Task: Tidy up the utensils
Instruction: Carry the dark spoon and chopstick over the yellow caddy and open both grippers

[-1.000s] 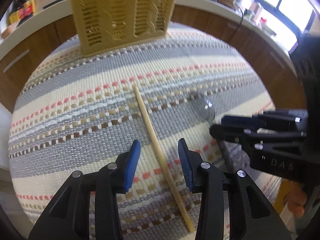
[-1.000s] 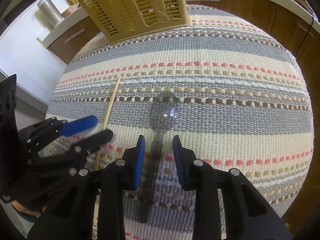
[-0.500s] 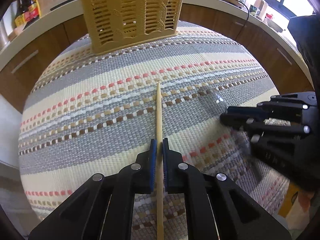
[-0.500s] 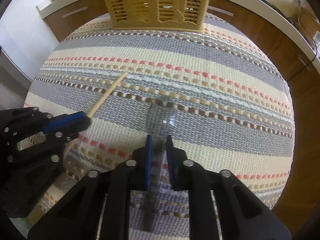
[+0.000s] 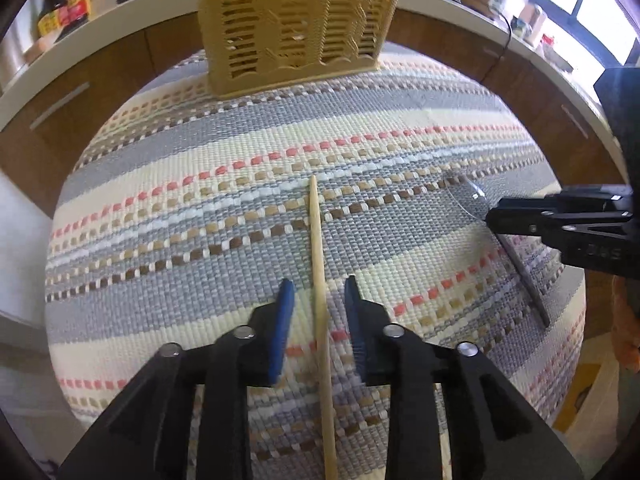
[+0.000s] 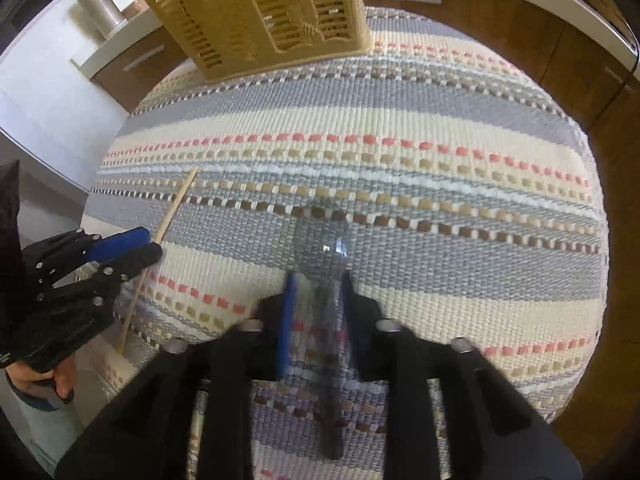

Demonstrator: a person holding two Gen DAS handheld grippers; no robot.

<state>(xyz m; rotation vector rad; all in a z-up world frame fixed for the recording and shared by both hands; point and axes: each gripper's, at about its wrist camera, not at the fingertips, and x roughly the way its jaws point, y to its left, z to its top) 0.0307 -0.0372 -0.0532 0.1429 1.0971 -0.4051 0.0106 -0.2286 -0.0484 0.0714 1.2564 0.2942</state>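
Observation:
A light wooden chopstick (image 5: pixel 318 272) lies on the striped woven mat (image 5: pixel 200 208), pointing toward the yellow slotted basket (image 5: pixel 296 20). My left gripper (image 5: pixel 319 296) straddles it; its jaws are opening and the blue pads stand clear of the stick. A clear plastic spoon (image 6: pixel 322 240) lies bowl-first toward the basket (image 6: pixel 260 12) on the mat (image 6: pixel 440 200). My right gripper (image 6: pixel 318 284) straddles the spoon's neck, jaws opening, pads off it. Each view shows the other tool: the right gripper (image 5: pixel 496 218) by the spoon (image 5: pixel 466 196), the left gripper (image 6: pixel 136 246) over the chopstick (image 6: pixel 176 204).
The basket stands at the mat's far edge. Beyond it run a white counter and wooden cabinets, with sauce bottles (image 5: pixel 64 4) and a metal canister (image 6: pixel 100 6). A person's hand (image 6: pixel 44 380) holds the left tool. The table edge drops off at right.
Half a second ago both grippers were shut, the left on the chopstick and the right on the spoon. Both jaws have since spread, and both utensils lie on the mat.

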